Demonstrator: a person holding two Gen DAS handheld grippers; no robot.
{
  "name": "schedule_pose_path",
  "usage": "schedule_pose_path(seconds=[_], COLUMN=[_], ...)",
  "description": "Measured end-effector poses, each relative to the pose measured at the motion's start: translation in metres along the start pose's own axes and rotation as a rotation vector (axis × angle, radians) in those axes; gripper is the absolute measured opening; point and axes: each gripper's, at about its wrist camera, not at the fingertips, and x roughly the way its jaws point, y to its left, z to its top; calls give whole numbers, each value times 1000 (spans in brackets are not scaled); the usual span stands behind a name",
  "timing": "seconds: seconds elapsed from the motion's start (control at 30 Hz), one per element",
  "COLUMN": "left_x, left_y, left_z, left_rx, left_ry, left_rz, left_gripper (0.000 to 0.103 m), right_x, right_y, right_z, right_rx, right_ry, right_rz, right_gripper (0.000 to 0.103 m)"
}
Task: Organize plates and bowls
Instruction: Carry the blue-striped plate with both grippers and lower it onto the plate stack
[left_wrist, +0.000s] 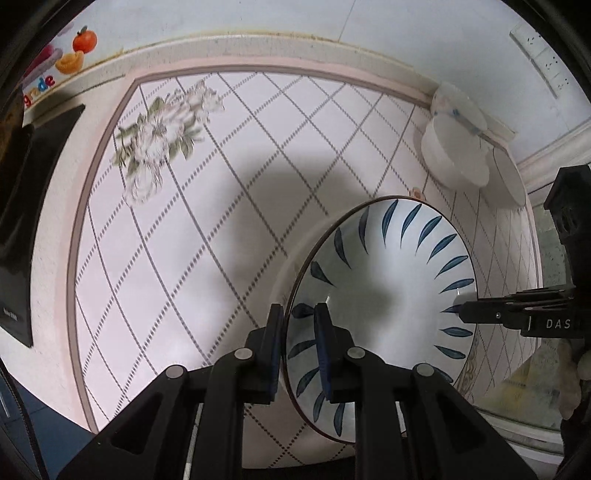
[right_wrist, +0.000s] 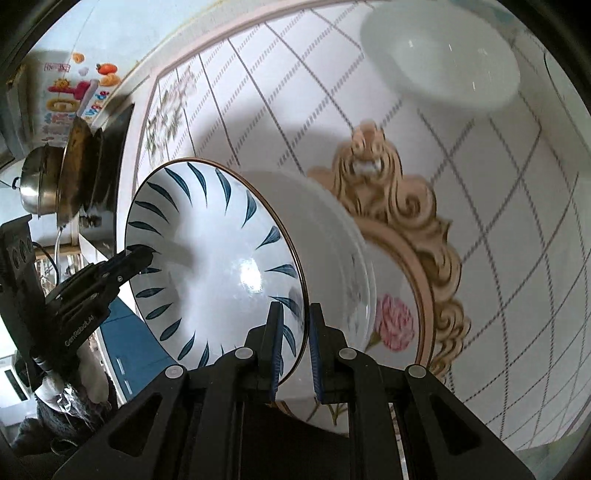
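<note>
1. A diamond-patterned table (left_wrist: 229, 155) fills both views, with "DAS" readable at the right edge of the left view.
2. The left gripper (left_wrist: 299, 350) and right gripper (right_wrist: 293, 343) each clench the rim of the blue-leaf bowl (left_wrist: 384, 280), lower centre, from opposite sides.

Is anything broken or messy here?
Nothing looks broken or spilled. The white bowl with blue leaf marks sits on a white plate, both tongs, left and right, pinching its rim. Two plain white bowls rest sideways-looking near the wall, probably just lens tilt.
</note>
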Motion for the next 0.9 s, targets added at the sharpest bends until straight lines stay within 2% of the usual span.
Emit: schedule_pose_path(seconds=[0.3, 0.73, 0.9], left_x=[20, 35, 39], left_y=[-7, -12, -12], left_z=[-13, -17, -16], left_rx=[-25, -60, -88], left_ry=[26, 31, 33], left_rz=[12, 49, 40], left_gripper=[14, 16, 16], right_x=[14, 10, 7], right_y=[-10, -22, -27], right_z=[-12, -24, -25], right_rx=[-15, -14, -3], right_ry=[-13, -52, -75], right_rz=[-31, -18, 6], right_gripper=[15, 15, 15])
